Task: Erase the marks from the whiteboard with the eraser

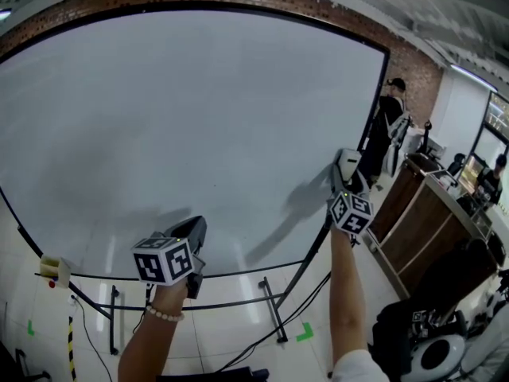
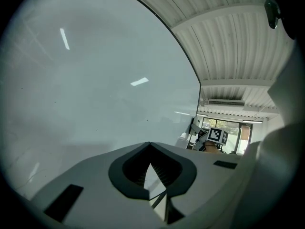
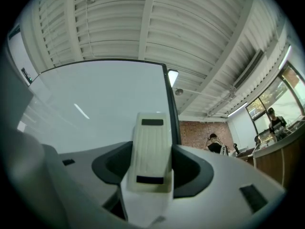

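Note:
The large whiteboard [image 1: 183,118] fills the head view; its surface looks wiped, with only faint grey smudges and a few tiny specks [image 2: 147,120]. My right gripper [image 1: 348,169] is raised near the board's lower right edge, shut on a white ribbed eraser [image 1: 348,162]. In the right gripper view the eraser [image 3: 151,151] stands upright between the jaws, with the whiteboard [image 3: 95,99] behind it. My left gripper [image 1: 195,233] is held low by the board's bottom edge. Its jaws [image 2: 149,147] meet at the tips with nothing in them, facing the whiteboard [image 2: 95,80].
A person in black with a cap [image 1: 390,122] stands just past the board's right edge. A wooden counter [image 1: 421,213] runs along the right with another person [image 1: 493,177] behind it. Below the board are the stand's legs [image 1: 274,309], cables and green floor tape [image 1: 305,333].

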The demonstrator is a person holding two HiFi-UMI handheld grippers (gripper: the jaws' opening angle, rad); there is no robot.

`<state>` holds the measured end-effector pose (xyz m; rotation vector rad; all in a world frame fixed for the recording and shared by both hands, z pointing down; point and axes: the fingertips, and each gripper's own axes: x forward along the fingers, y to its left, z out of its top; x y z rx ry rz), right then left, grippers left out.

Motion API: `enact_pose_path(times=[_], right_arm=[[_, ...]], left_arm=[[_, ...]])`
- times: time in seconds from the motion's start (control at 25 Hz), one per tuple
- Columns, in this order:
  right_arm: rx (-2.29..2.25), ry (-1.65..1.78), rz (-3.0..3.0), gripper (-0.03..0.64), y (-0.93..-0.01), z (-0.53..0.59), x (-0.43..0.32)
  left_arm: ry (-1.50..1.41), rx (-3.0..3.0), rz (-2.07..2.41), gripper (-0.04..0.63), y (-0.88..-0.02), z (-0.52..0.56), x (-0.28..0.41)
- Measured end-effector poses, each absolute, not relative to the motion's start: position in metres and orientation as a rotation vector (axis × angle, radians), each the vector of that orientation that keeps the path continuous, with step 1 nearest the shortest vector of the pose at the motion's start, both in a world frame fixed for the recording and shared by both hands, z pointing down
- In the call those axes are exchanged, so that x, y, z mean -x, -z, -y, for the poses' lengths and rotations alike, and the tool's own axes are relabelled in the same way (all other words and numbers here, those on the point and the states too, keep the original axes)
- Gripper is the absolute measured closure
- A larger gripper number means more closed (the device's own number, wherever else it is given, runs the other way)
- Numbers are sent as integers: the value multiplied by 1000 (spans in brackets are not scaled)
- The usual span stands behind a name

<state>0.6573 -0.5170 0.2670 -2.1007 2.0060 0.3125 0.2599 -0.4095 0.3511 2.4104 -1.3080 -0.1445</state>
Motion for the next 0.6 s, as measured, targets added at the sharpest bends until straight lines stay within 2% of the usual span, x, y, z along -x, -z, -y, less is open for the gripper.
enact_pose_path(times=[0.32, 0.6], right_arm=[[2045, -233, -1978, 341, -297, 520, -688], [2009, -215, -2040, 342, -312, 513, -637]], left_arm=[[138, -2371, 1344, 605, -365, 402, -231], [160, -2337, 1377, 605, -370, 390, -195]])
